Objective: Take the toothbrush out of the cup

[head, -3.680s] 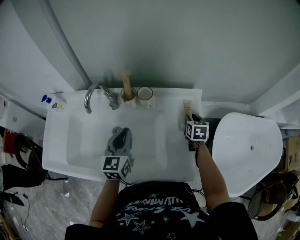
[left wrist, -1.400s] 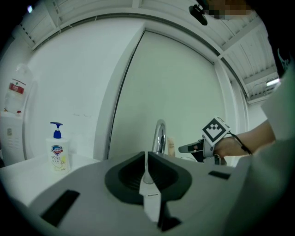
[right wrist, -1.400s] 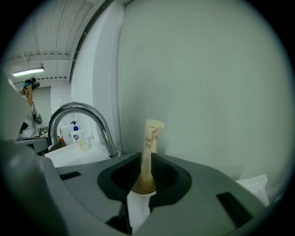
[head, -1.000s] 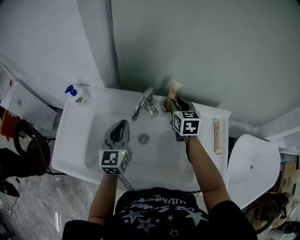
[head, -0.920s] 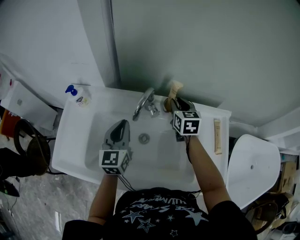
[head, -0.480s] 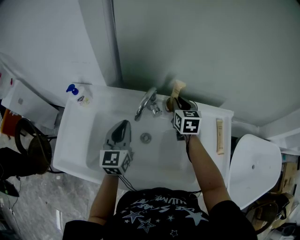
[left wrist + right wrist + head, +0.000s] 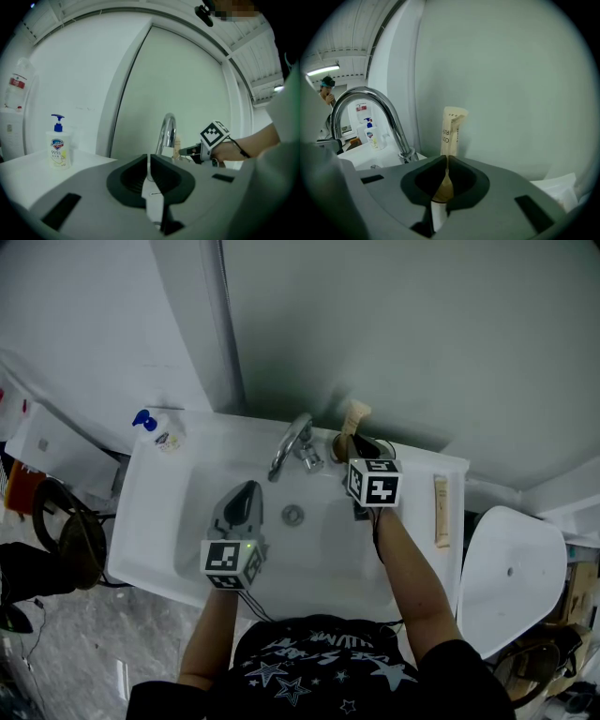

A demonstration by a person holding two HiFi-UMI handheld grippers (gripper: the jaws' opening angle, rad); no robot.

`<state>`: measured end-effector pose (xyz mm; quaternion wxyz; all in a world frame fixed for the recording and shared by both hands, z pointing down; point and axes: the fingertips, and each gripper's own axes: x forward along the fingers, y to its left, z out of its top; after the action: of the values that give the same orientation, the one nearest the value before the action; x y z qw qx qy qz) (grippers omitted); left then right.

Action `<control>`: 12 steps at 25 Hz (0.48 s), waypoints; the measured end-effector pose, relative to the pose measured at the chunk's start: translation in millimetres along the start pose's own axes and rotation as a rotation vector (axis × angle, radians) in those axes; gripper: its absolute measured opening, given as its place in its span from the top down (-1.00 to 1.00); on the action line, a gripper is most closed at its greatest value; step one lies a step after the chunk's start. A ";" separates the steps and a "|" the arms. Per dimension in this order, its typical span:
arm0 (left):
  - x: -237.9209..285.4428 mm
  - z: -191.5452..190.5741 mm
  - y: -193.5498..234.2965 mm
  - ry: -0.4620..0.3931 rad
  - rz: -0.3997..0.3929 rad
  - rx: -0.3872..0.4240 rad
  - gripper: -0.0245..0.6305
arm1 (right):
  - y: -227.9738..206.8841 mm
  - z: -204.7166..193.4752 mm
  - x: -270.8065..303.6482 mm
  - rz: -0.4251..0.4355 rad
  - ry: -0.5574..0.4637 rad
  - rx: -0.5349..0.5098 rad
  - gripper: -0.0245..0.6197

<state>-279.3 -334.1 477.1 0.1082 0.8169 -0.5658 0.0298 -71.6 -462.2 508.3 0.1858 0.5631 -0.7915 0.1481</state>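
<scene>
A toothbrush in a beige paper wrapper [image 7: 354, 414] stands upright in a cup [image 7: 337, 443] on the sink's back ledge, right of the faucet [image 7: 291, 442]. My right gripper [image 7: 352, 448] reaches over the cup. In the right gripper view its jaws are closing, and my right gripper [image 7: 446, 157] pinches the lower part of the wrapped toothbrush [image 7: 451, 129]. The cup is hidden there. My left gripper [image 7: 245, 491] hovers over the basin, shut and empty; in its own view my left gripper [image 7: 149, 157] shows only a thin slit.
The white sink [image 7: 150, 521] has a drain [image 7: 293, 515] in the basin. A soap pump bottle [image 7: 155, 429] stands at the back left corner. Another wrapped item [image 7: 441, 512] lies on the right rim. A white toilet lid [image 7: 511, 577] is to the right.
Since the oldest frame my right gripper has come from the sink's right rim to the cup behind the faucet. Over the last second both grippers stay nearly in place.
</scene>
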 end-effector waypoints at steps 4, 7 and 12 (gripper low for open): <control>-0.5 1.8 -3.2 -0.002 -0.001 0.004 0.84 | -0.1 0.0 -2.4 0.008 -0.002 0.006 0.84; -1.3 2.1 -4.8 -0.003 -0.002 0.004 0.84 | -0.3 1.3 -4.8 0.011 -0.013 0.005 0.85; -5.3 4.5 -5.9 -0.005 0.004 0.005 0.84 | -1.1 9.2 -10.9 0.018 -0.032 0.011 0.85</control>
<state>-276.0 -328.2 471.0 0.1047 0.8160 -0.5678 0.0292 -68.5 -457.5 495.1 0.1687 0.5594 -0.7985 0.1447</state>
